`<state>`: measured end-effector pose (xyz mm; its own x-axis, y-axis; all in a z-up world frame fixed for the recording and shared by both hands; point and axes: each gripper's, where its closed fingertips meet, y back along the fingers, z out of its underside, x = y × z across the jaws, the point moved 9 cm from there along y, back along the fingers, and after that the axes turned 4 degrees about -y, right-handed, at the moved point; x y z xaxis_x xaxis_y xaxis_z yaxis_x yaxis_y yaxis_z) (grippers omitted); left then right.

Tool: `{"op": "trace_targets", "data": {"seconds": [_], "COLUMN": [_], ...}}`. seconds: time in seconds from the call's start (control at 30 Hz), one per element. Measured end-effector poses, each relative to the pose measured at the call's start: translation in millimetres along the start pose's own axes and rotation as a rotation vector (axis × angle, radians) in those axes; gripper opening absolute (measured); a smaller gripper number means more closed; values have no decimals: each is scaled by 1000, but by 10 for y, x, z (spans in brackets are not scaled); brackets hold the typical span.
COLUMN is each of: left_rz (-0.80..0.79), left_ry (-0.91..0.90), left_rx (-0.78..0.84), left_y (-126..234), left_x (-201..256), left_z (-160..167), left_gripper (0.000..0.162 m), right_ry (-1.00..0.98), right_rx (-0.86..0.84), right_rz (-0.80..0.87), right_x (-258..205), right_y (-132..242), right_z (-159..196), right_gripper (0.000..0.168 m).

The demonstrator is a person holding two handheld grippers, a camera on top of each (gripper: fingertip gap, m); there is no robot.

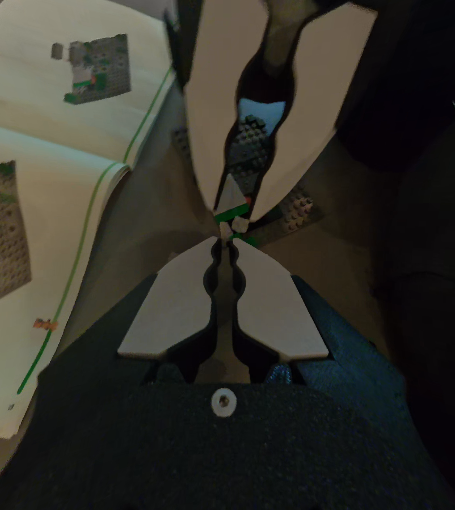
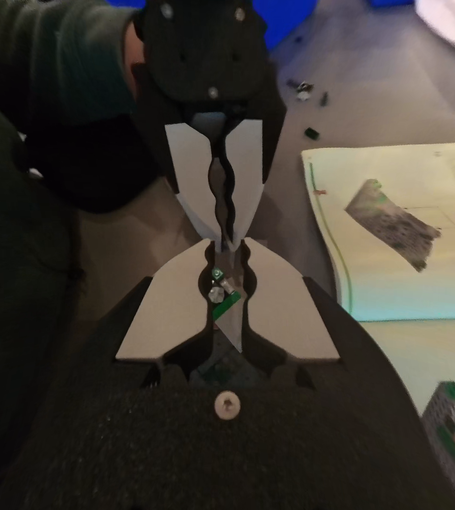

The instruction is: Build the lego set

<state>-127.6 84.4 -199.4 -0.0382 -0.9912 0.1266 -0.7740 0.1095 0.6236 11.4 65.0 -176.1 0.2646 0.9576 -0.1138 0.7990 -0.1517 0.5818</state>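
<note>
A dark grey studded baseplate (image 1: 248,143) lies on the table and carries a white slope (image 1: 230,196), a green plate (image 1: 232,214) and a round grey piece (image 1: 240,223). My left gripper (image 1: 225,242) is shut on a small light grey piece (image 1: 224,229) at the build's near edge. My right gripper (image 1: 233,216) comes in from the opposite side, its fingers a little apart over the build. In the right wrist view the left gripper (image 2: 227,245) has its tips between those of the right gripper (image 2: 228,242). The green plate (image 2: 226,305) and round piece (image 2: 216,294) show through the gap.
An open instruction booklet (image 1: 41,138) lies flat beside the build; it also shows in the right wrist view (image 2: 386,276). Several small loose pieces (image 2: 312,133) are scattered on the grey table beyond it. A person's dark sleeve (image 2: 41,69) fills the left side. The grippers are tip to tip, or close to it.
</note>
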Motion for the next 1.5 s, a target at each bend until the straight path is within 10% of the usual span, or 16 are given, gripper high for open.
{"op": "trace_targets", "data": {"seconds": [0.3, 0.6, 1.0, 1.5], "left_rz": [-24, -205, -382, -78], "left_ry": [-2, 6, -56, -278], "left_rx": [19, 158, 216, 115], "left_y": [1, -31, -136, -66], "left_x": [31, 70, 201, 283], "left_z": [-60, -199, -478, -443], "left_gripper": [6, 22, 18, 16], "right_ry": [-113, -849, -1068, -514], "right_rx": [14, 490, 734, 135], "right_rz": [-3, -24, -50, -194], "right_x": [31, 161, -20, 111], "right_y": [-36, 272, 321, 603], "right_z": [107, 377, 451, 207], "right_gripper": [2, 2, 3, 9]}}
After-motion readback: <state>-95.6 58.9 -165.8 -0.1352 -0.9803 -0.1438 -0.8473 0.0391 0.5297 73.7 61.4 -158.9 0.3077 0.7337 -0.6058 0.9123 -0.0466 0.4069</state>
